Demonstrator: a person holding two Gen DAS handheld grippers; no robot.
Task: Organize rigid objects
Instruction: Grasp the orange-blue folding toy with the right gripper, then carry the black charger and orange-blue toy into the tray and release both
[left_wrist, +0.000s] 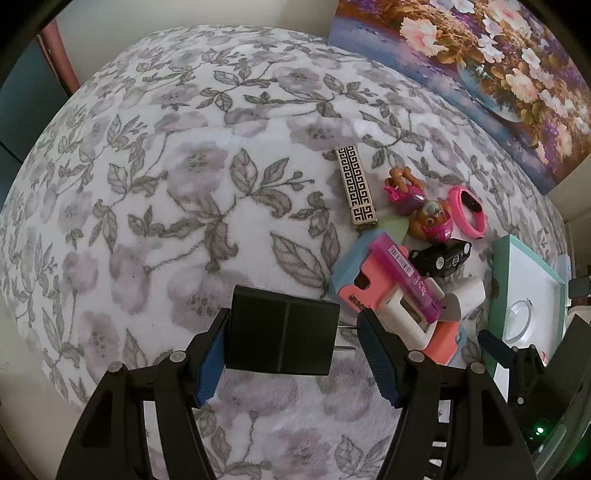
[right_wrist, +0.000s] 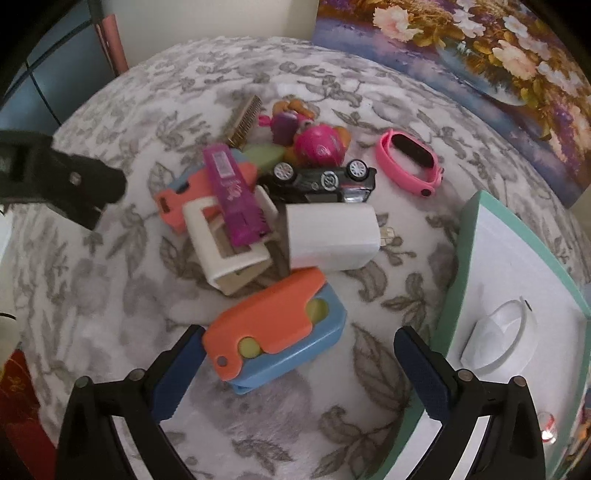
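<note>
Now, left view
Left gripper (left_wrist: 291, 343): grasping a black charger (left_wrist: 282, 330) between its blue pads, prongs pointing toward the right finger, held above the blanket (left_wrist: 166, 184).
Pile: just right of the gripper lie a patterned bar (left_wrist: 356, 190), a pup toy (left_wrist: 430, 219), a pink band (left_wrist: 469, 212), a black car (left_wrist: 441, 258) and a purple tube (left_wrist: 406, 277) on a white frame (left_wrist: 402, 321).
Box (left_wrist: 528, 295): teal-rimmed, at the right edge.

Right view
Right gripper (right_wrist: 299, 369): jaws released, wide apart, over an orange-and-blue case (right_wrist: 273, 332); the left finger is at its corner, and I cannot tell if it touches.
White charger (right_wrist: 328, 236): on the blanket just beyond the case, beside the frame.
Car: on its side behind the white charger.
Band: apart from the pile, to the right.
Box: right of the gripper, a white part (right_wrist: 498, 336) inside.
</note>
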